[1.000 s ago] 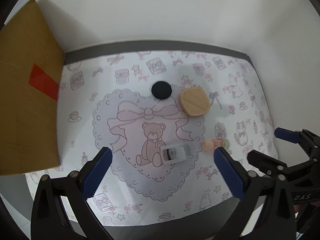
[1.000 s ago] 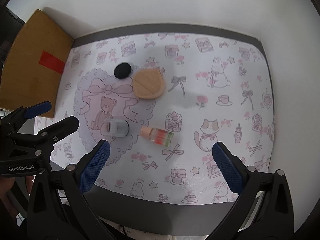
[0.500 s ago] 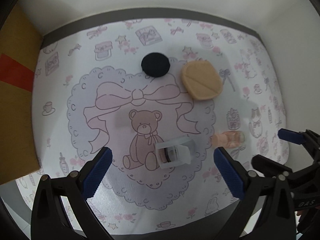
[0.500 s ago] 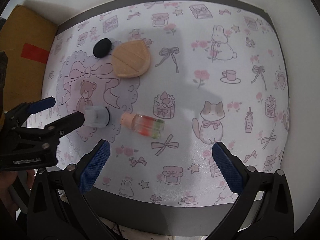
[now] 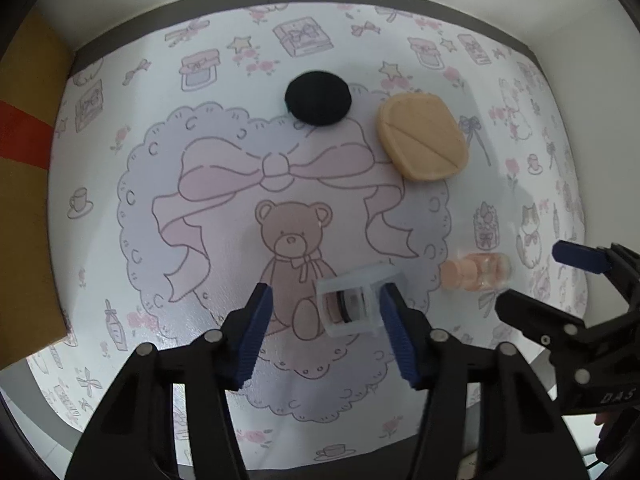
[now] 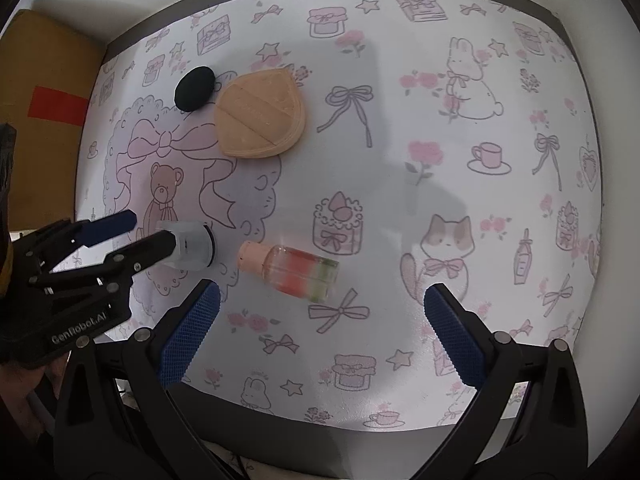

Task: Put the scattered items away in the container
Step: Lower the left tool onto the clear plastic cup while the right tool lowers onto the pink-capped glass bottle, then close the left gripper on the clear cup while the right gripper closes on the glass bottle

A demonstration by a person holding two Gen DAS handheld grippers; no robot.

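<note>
- Lying on its side on the teddy-bear print of the patterned mat, the clear square jar sits between the fingers of the left gripper; landmark for all positions below.
- Left gripper: jaws partly closed around the jar, right pad at or against the jar's side, left pad apart from it. Firm contact cannot be confirmed.
- Right of the jar: small bottle with a peach cap, lying flat, red and green contents, just beside the jar but not touching.
- Right gripper: jaws wide, empty, hovering just short of the bottle.
- Beyond the jar, far side of the mat: beige sponge puff, flat; black round puff to its left, near it.
- Left of the jar, off the mat's edge: brown cardboard box with red tape.
</note>
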